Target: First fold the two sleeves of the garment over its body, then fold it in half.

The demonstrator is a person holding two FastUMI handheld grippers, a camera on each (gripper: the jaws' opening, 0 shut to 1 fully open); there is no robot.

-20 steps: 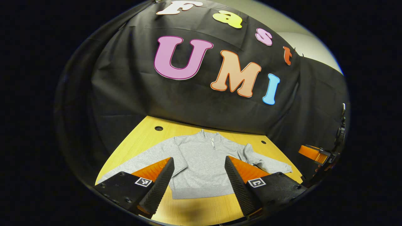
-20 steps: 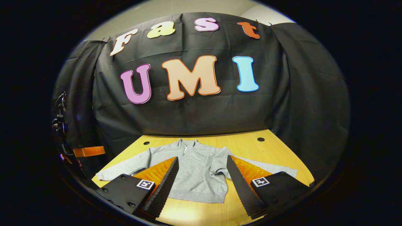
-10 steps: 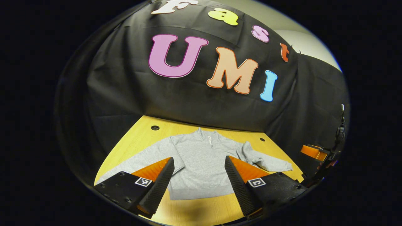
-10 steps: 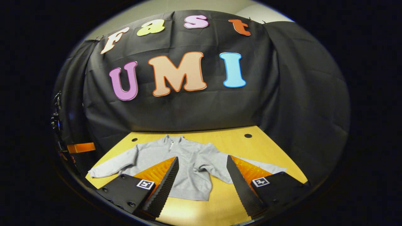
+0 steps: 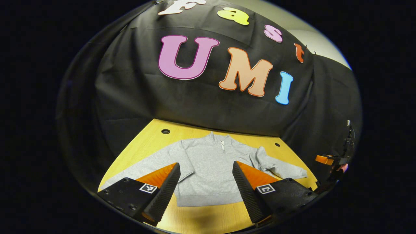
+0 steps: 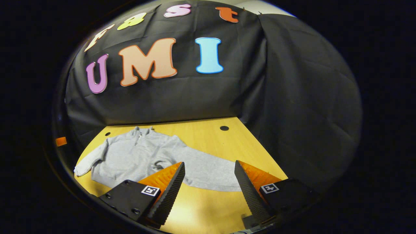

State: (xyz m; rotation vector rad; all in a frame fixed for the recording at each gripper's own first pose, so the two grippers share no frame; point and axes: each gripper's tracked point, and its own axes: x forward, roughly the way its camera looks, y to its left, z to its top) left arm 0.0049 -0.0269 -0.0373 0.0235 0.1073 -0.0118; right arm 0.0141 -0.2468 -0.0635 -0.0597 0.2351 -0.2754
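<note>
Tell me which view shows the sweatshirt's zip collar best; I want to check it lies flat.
The left gripper view: the collar sits near centre, facing the camera, zip visible. The right gripper view shows the collar farther off to one side, its zip faint.

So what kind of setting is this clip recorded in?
Likely a staged recording booth, not a home: a black cloth backdrop hangs behind a bare wooden table with round holes, and a grey sweatshirt lies spread flat on it, both grippers' fingers open above.
</note>
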